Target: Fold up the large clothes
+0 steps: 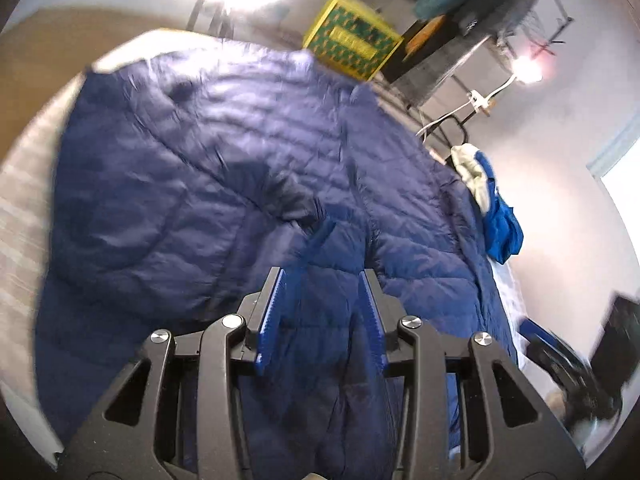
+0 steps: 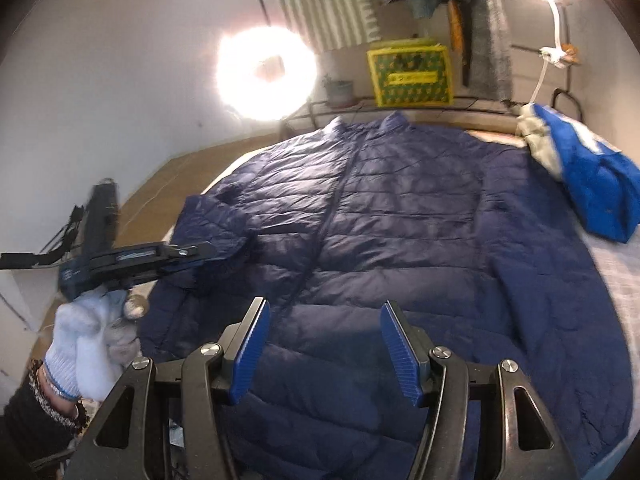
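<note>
A navy quilted puffer jacket (image 2: 400, 216) lies front up on the bed, collar at the far end and zipper running down the middle. Its left sleeve (image 2: 216, 220) is folded in over the chest. My left gripper (image 2: 200, 251), held by a hand in a white glove (image 2: 88, 340), reaches in from the left, its tips at that sleeve's end. In the left wrist view the left gripper (image 1: 323, 276) hangs low over the jacket (image 1: 192, 168), blue pads apart, with only fabric beneath. My right gripper (image 2: 325, 306) stands open above the jacket's lower front, holding nothing.
A blue and white garment (image 2: 592, 184) is heaped at the bed's far right corner. A yellow and green box (image 2: 412, 76) and a bright ring light (image 2: 266, 74) stand beyond the bed. Brown floor (image 2: 168, 184) lies to the left, pale bedding (image 2: 616, 272) to the right.
</note>
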A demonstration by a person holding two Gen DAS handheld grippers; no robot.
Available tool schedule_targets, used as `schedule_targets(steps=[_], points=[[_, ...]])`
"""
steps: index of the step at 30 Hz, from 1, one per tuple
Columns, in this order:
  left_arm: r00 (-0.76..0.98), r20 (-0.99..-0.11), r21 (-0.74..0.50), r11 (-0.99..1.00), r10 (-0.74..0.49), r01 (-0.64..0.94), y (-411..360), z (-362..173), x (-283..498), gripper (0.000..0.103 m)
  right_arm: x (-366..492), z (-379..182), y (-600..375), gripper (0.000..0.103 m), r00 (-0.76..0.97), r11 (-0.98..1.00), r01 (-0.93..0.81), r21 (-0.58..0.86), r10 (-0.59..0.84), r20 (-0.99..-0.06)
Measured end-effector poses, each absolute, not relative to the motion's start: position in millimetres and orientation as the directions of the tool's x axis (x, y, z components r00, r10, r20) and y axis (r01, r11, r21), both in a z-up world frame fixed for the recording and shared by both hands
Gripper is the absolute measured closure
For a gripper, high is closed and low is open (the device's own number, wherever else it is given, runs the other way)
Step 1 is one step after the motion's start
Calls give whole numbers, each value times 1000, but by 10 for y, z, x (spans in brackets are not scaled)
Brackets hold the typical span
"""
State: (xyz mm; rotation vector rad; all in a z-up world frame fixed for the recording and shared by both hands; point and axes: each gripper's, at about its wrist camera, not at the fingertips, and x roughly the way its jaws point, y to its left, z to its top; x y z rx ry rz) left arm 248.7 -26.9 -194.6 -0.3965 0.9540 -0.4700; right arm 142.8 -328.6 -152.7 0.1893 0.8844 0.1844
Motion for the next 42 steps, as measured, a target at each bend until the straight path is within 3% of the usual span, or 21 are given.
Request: schedule_targets(steps=[7, 11, 17, 20, 21, 25, 42], points=[[626, -678, -385, 912, -384, 142, 539, -1667, 2165, 66, 2121, -1903, -2888, 36, 491, 908, -152, 391, 413, -767], [648, -692, -389, 920, -318, 35, 1063, -1740, 2214, 66, 2588, -2221, -2653, 35, 405, 871, -121, 476, 481, -777], [645, -722, -348, 937, -248, -30, 1386, -1915, 2439, 67, 2959, -2534, -2273, 35, 313, 885, -128, 448, 465, -828], [644, -728, -339, 940, -235, -41, 1423, -1982, 2545, 69, 3053, -2654, -2147, 48, 283, 892, -128, 435, 453, -846], [642, -729, -343, 938, -237, -43, 1436, -2013, 2586, 72, 3077, -2664, -2113, 66, 277, 890, -133, 437, 457, -845], [651, -722, -358, 932, -235, -60, 1474, -2070, 2697, 73, 3178, -2586, -2054, 98, 299, 898, -166, 406, 439, -848], [643, -730, -295, 955, -232, 11, 868, -2264, 3707, 74, 4029, -2022, -3233, 101, 577, 974, -60, 219, 213, -788]])
